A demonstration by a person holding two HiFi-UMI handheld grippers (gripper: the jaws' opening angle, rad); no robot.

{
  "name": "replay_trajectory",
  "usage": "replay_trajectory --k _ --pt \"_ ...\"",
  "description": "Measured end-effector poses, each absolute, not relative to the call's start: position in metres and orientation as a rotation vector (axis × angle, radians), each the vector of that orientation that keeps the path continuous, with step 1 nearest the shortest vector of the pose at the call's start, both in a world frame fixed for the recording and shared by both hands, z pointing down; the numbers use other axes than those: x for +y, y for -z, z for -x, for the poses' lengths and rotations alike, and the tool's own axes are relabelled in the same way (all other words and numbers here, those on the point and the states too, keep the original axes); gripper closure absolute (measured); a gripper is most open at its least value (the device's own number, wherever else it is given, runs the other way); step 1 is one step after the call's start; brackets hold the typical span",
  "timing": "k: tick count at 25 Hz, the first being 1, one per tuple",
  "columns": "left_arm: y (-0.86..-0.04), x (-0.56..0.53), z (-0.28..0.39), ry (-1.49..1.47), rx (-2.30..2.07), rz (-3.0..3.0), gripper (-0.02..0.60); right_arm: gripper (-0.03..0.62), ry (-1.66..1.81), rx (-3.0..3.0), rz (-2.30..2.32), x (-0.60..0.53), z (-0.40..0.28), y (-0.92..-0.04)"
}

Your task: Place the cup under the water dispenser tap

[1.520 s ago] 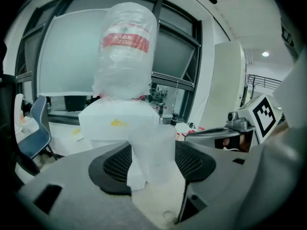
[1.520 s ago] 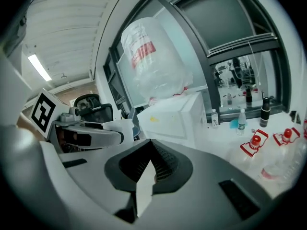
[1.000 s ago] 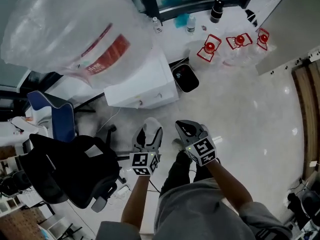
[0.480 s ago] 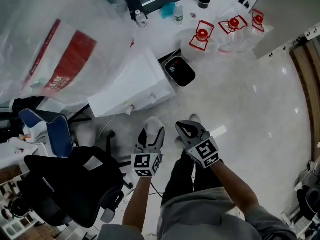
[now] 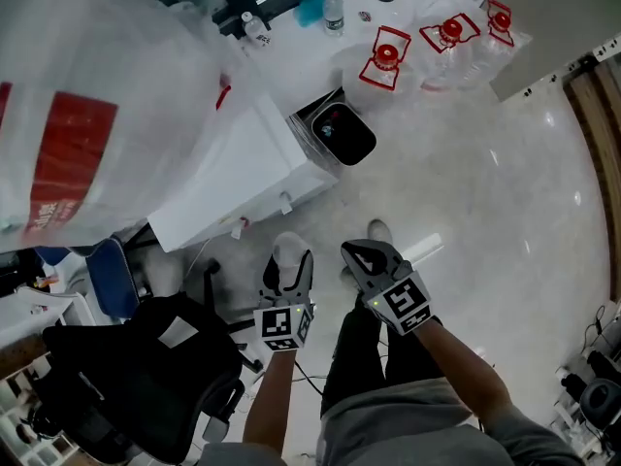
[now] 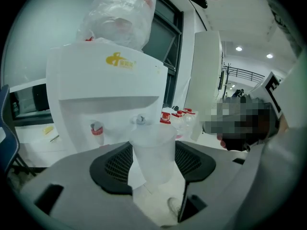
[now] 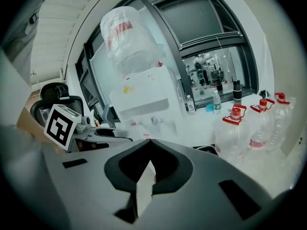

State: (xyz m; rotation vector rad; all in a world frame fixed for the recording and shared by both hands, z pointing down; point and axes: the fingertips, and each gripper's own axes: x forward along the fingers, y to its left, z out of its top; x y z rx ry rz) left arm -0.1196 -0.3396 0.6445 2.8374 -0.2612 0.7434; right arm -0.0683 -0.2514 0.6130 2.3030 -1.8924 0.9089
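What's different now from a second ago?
The person has closed in on the water dispenser: it and its bottle fill more of the head view. Nothing was picked up or released. The left tool still holds the clear cup; the right tool stays shut and empty.

Grey left gripper and right gripper, each with a black-and-white marker cube; grey shirt, dark trousers.

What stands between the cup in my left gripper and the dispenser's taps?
Nothing visible does. The left gripper holds the cup facing the water dispenser. The red tap and the second tap show unobstructed beyond the cup's rim.
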Motion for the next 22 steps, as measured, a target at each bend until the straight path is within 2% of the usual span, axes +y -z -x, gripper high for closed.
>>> replay_trajectory --k 16,22 --pt "-0.744 -0.363 0.085 -0.747 -0.353 -2.985 0.307 0.583 -0.892 -1.885 -2.271 -0.253 0.043 -0.694" --pt "-0.772 -0.376 0.071 -0.66 -0.43 -3.064 0.307 0.583 -0.849 -1.905 -2.224 -0.254 0.037 -0.722"
